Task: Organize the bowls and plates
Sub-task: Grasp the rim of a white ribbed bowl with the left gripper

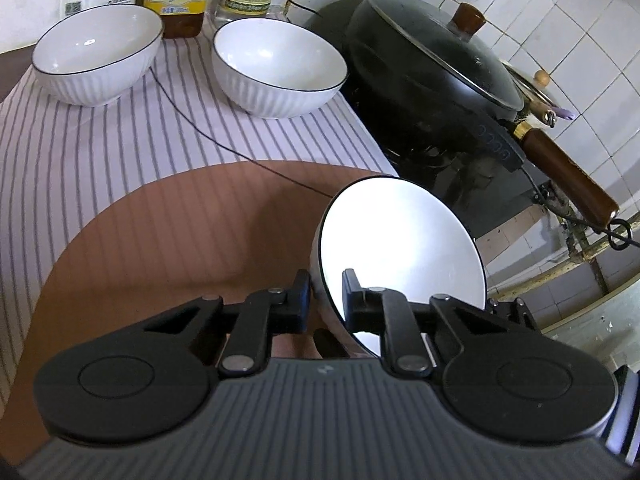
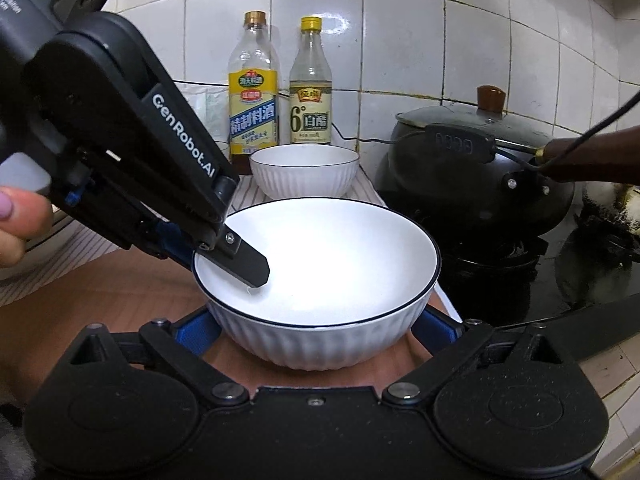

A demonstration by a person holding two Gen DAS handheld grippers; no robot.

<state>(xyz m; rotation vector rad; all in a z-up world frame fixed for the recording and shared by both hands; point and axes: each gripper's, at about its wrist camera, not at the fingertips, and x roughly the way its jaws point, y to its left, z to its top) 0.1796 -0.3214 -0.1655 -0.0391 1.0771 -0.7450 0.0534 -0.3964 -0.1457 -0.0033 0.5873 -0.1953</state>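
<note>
Nearest, the ribbed white bowl [image 2: 320,284] sits on the brown mat [image 2: 120,292], just in front of the striped cloth [image 1: 120,140]. The left gripper [image 1: 326,296] is clamped on the bowl's near-left rim, one finger inside, one outside. The right gripper [image 2: 316,332] stands wide, jaws flanking the bowl's base; contact cannot be told. Judged glazed ceramic: stiff, moderately heavy, slippery, chip-prone; the rim pinch serves, lifted level. Beyond the mat, two matching bowls [image 1: 280,68] [image 1: 96,56] rest on the cloth.
</note>
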